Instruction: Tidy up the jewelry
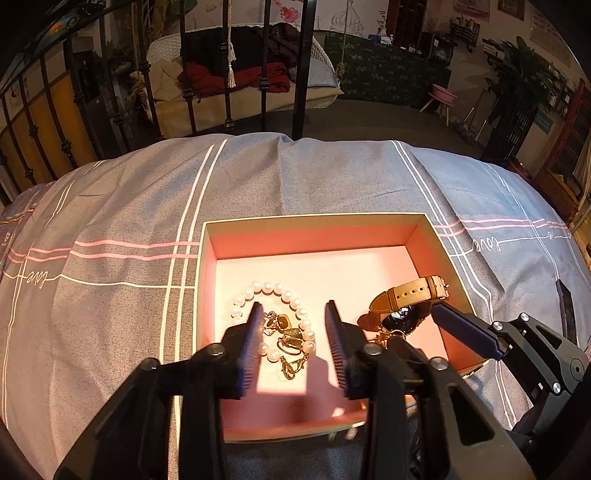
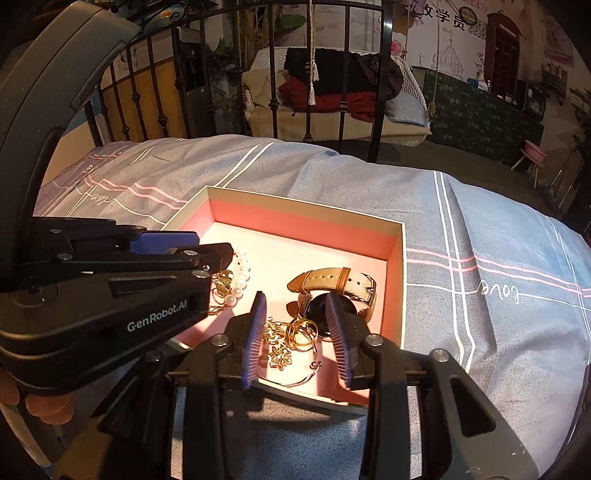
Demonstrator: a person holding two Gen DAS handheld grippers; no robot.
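The left hand-held gripper (image 2: 218, 254) carries the white brand lettering "GenRobot.AI" on the side of its black body, seen at the left in the right wrist view.

The grey bedsheet (image 1: 314, 177) has the word "love" written in thin white script along its white line: once on the left of the pink box and once on the right of it in the left wrist view, where it reads upside down, and again at the right in the right wrist view.

On the far wall a poster (image 2: 448, 16) shows large Chinese characters, of which "数学员" can be read; the red booth drawing beside it has a small sign too blurred to read.
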